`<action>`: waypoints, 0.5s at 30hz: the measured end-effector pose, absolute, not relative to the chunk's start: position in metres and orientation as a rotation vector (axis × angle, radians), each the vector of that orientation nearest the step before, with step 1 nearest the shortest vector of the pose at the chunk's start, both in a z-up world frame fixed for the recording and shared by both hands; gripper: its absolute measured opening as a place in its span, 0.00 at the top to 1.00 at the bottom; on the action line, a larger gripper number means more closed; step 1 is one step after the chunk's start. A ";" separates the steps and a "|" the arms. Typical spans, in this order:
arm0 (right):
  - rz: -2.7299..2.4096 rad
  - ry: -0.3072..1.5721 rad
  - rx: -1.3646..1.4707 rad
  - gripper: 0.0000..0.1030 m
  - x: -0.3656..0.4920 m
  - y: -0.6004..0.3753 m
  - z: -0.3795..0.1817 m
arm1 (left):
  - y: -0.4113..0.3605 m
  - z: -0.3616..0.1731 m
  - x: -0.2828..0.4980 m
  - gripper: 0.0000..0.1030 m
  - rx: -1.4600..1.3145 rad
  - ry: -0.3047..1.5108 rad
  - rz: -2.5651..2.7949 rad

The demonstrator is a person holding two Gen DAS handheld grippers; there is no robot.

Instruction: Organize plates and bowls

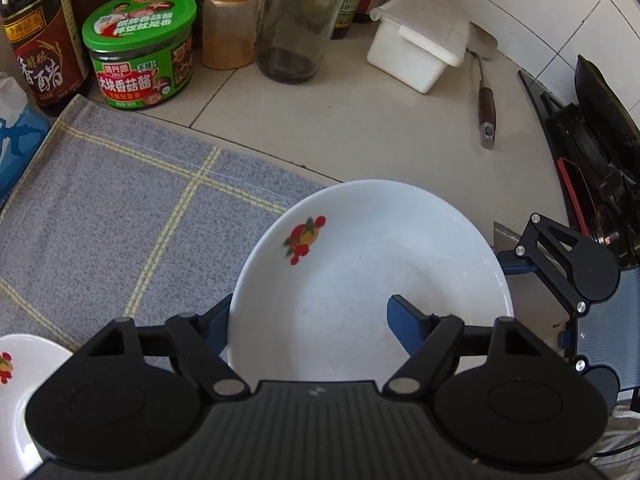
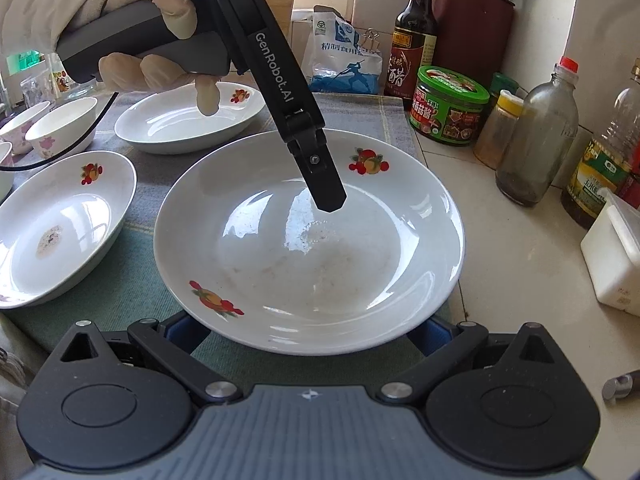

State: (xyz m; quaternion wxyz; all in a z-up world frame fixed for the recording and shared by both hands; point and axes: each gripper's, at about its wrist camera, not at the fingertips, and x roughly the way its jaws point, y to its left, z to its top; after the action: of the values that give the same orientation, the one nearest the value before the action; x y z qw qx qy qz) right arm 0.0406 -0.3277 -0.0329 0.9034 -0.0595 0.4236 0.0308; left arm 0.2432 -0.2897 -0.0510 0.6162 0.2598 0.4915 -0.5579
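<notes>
A white plate with fruit prints (image 1: 372, 256) (image 2: 308, 240) sits at the right edge of the grey checked cloth (image 1: 120, 208). My left gripper (image 1: 308, 320) straddles its near rim, one blue finger (image 1: 408, 324) inside the plate and the other outside, jaws apart. It shows from the right wrist view as a black finger (image 2: 324, 184) over the plate's middle. My right gripper (image 2: 308, 336) is open, its fingers under the plate's near rim. Two more fruit-print plates (image 2: 60, 228) (image 2: 188, 120) lie on the cloth to the left. Small bowls (image 2: 60, 124) stand at far left.
Bottles and jars line the back: a green-lidded jar (image 1: 140, 52), a vinegar bottle (image 1: 40, 40), a glass bottle (image 1: 296, 20). A white lidded box (image 1: 420, 40) and a spatula (image 1: 486, 96) lie on the tiled counter. A stove with a black pan (image 1: 600, 120) is at right.
</notes>
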 end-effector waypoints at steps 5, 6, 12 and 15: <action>0.073 0.863 -0.137 0.00 0.062 -0.339 -0.031 | -0.297 -0.048 0.262 0.24 0.581 1.106 -1.264; 0.075 0.864 -0.136 0.00 0.068 -0.342 -0.031 | -0.299 -0.049 0.265 0.24 0.581 1.102 -1.262; 0.080 0.864 -0.152 0.00 0.089 -0.354 -0.032 | -0.310 -0.052 0.284 0.24 0.566 1.083 -1.244; 0.077 0.867 -0.138 0.00 0.097 -0.360 -0.034 | -0.316 -0.056 0.293 0.24 0.554 1.083 -1.238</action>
State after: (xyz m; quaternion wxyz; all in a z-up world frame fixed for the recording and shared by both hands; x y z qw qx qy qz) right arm 0.0969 -0.3598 -0.0340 0.9045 -0.0666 0.4195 0.0374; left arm 0.2927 -0.3157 -0.0557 0.6465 0.2436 0.4761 -0.5440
